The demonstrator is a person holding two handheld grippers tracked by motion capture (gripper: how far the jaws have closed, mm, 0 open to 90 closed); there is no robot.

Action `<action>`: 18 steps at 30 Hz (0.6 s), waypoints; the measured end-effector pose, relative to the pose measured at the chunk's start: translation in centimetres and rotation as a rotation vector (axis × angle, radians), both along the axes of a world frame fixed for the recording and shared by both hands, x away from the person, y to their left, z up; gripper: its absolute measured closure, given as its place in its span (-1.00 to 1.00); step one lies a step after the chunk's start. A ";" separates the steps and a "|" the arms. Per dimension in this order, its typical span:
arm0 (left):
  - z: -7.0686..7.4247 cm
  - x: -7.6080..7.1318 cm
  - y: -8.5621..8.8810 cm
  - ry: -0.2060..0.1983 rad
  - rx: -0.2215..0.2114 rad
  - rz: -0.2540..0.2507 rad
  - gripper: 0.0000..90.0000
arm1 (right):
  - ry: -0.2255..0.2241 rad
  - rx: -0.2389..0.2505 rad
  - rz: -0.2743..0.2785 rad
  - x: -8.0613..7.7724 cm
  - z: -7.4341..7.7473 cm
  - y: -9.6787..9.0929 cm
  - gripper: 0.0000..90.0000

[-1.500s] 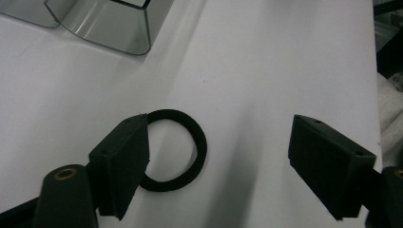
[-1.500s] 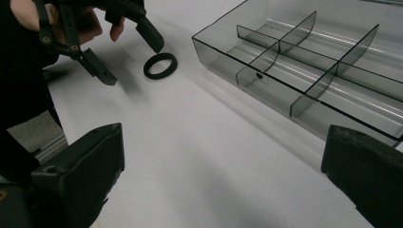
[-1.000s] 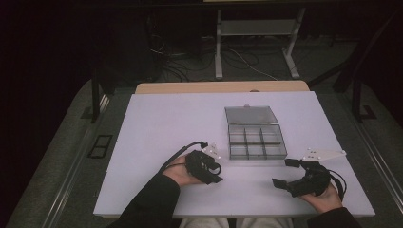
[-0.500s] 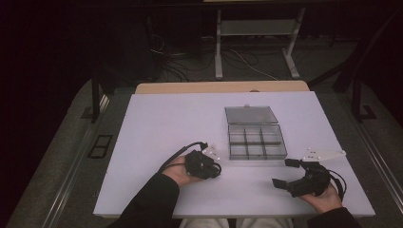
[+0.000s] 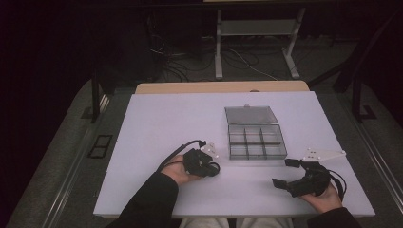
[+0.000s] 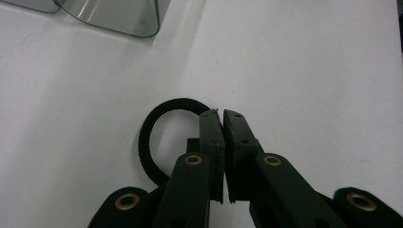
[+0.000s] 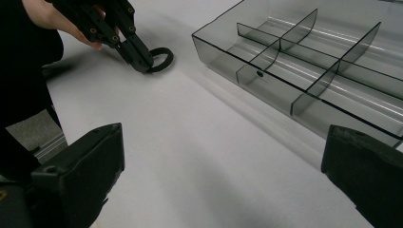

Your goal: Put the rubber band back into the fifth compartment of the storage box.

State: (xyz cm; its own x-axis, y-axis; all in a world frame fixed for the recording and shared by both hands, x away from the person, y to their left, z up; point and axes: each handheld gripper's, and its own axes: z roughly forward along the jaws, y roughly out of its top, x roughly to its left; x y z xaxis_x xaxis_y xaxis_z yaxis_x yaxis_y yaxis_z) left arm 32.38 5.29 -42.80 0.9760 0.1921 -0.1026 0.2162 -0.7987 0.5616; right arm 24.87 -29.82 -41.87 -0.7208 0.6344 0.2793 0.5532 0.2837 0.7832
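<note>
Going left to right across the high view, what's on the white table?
Left gripper shut on the black elastic ring → clear grey plastic compartment box with its lid open → right gripper, jaws wide open.

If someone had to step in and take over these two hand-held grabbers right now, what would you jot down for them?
Left gripper: its jaws have just closed, pinching the black band, a loop that lies on the white table near the box.
Right gripper: jaws wide open, holding nothing, resting near the table's front right.
Clear compartment box: lid open, laid back flat; the compartments look empty.
Done: band gripped.
Left, probably: lift the band and drop it in a compartment; the right gripper could steady the box.
</note>
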 end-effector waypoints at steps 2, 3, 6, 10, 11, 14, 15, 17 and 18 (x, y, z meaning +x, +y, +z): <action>0.2 0.1 0.0 0.000 -0.005 0.002 0.93 | -0.001 -0.001 0.000 0.0 0.0 0.0 -1.00; 0.3 0.1 0.0 -0.005 -0.007 -0.003 0.93 | -0.004 -0.001 0.000 0.0 0.0 0.0 -1.00; 0.7 0.1 0.0 0.001 -0.014 0.006 0.93 | -0.004 -0.001 0.001 0.0 0.0 0.0 -1.00; 1.0 0.2 0.0 0.001 -0.013 0.004 0.93 | -0.002 -0.001 0.001 0.0 0.0 0.0 -1.00; 1.1 0.3 0.0 -0.001 -0.018 0.007 0.93 | -0.003 -0.001 0.000 0.0 0.0 0.0 -1.00; 1.5 0.4 0.0 -0.009 -0.021 0.008 0.93 | -0.002 -0.001 0.000 0.0 0.0 0.0 -1.00; 1.6 0.4 0.0 -0.009 -0.020 0.007 0.93 | -0.003 -0.001 0.000 0.0 0.0 0.0 -1.00; 2.0 0.5 0.0 -0.014 -0.023 0.006 0.93 | -0.003 -0.001 0.000 0.0 0.0 0.0 -1.00; 2.1 0.6 -0.1 -0.015 -0.028 0.010 0.93 | -0.004 -0.001 0.002 0.0 0.0 0.0 -1.00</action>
State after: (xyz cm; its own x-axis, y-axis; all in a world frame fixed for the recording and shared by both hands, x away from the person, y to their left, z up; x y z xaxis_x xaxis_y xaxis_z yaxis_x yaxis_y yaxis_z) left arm 32.94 5.23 -40.67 0.9755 0.1994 -0.0929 0.2154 -0.7806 0.5867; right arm 24.89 -29.82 -41.91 -0.7229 0.6337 0.2753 0.5494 0.2856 0.7852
